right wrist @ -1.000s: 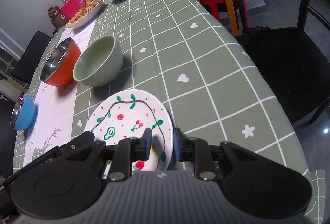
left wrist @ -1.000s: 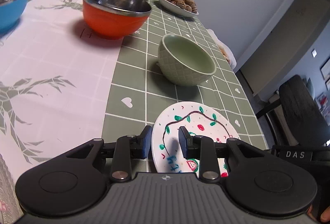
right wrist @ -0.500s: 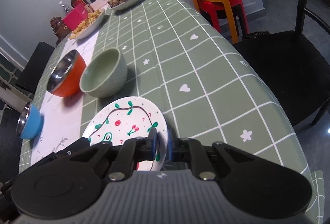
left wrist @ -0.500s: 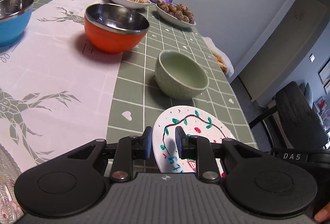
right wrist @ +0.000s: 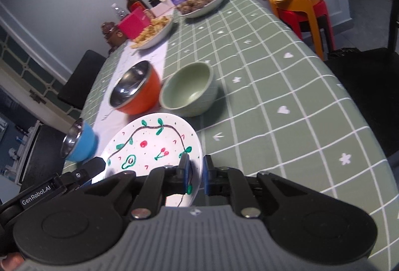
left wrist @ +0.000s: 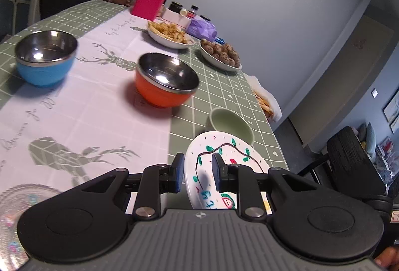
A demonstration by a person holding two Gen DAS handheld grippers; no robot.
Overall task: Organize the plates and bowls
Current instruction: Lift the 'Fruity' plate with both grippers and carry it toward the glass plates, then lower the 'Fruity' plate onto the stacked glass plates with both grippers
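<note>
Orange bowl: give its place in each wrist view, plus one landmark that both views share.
Left wrist view: the orange bowl sits at centre, on the white runner's edge, beyond the painted plate.
Right wrist view: the orange bowl lies left of centre, above the painted plate.
Shared landmark: the green bowl, right of the orange one in both.

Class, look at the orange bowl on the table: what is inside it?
The orange bowl shows only its shiny steel lining with light reflections; no food or object is visible. From the right wrist view the near rim hides part of the bottom.
</note>
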